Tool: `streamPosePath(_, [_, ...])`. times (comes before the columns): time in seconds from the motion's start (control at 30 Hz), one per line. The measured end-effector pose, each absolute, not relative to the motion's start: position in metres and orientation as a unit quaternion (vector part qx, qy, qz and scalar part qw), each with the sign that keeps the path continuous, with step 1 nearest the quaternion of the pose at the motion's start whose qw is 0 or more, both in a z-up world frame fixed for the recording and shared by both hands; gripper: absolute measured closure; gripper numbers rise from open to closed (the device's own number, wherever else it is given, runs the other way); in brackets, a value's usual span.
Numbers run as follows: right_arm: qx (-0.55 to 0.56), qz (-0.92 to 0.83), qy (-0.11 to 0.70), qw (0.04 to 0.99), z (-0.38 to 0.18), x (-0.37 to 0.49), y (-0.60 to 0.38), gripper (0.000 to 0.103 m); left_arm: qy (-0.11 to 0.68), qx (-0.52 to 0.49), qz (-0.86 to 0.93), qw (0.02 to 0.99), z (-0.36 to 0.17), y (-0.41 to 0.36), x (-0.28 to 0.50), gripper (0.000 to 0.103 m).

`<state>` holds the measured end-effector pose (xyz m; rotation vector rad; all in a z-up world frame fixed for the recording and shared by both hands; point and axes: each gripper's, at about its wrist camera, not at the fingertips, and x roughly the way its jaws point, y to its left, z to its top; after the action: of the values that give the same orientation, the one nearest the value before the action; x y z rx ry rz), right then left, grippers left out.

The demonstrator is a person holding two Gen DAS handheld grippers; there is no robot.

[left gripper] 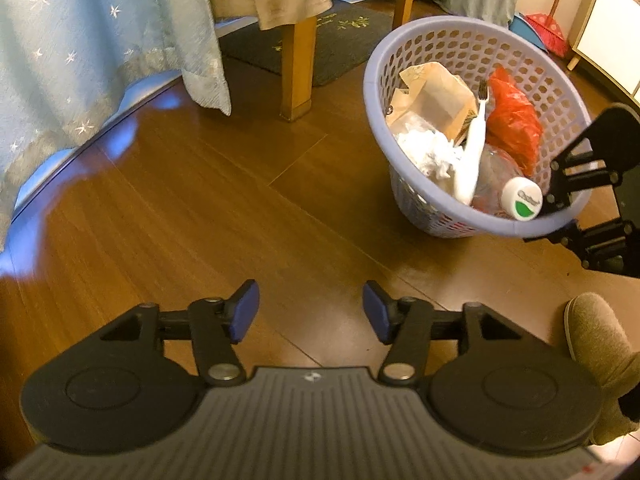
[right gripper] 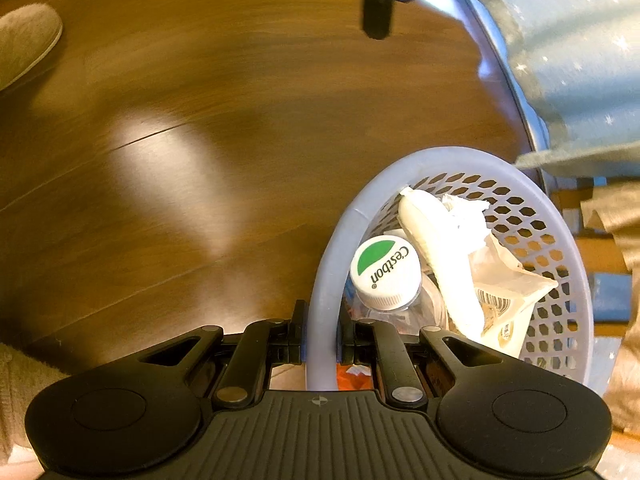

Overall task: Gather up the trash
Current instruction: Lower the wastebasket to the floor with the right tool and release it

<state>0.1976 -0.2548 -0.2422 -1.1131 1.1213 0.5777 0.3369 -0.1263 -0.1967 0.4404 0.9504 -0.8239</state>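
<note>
- Right now the left claw (left gripper: 311,312) hangs over bare wooden floor (left gripper: 200,220) with its two blue pads (left gripper: 244,312) spread well apart and nothing between them.
- No loose trash shows on the floor ahead of this claw; the only things near it are a slipper (left gripper: 596,332) just to its right and a table leg (left gripper: 298,76) farther ahead.
- Ahead and to the right of the left claw stands one lilac basket (left gripper: 448,204), tilted toward the camera.
- Meanwhile the right claw (right gripper: 321,340) is clamped tight on the basket's near rim (right gripper: 324,280), one pad inside the wall and one outside.
- Counted inside the basket: one clear bottle with a white and green cap (right gripper: 386,272), one white toothbrush (left gripper: 474,152), one wad of white tissue (left gripper: 424,152), one brown paper bag (left gripper: 436,92), one red plastic bag (left gripper: 512,120).
- By my judgement the collecting step is nearly or fully done, since all visible rubbish already lies in the basket.
- Next, the free left claw would need either to find a remaining piece outside these views or to take the far rim, so the basket can be carried level without spilling.
</note>
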Motion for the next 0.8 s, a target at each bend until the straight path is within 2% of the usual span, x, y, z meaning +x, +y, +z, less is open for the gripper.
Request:
streamPosePath(0.43, [-0.409, 0.215, 0.517, 0.720, -0.223, 0.226, -0.280, 0.094, 0.434, 0.204, -0.398, 0.782, -0.186, -0.154, 0.329, 0.039])
streamPosePath(0.8, [-0.365, 0.190, 0.527, 0.743, -0.212, 0.231, -0.302, 0.094, 0.439, 0.201, -0.410, 0.774, -0.174, -0.177, 0.314, 0.035])
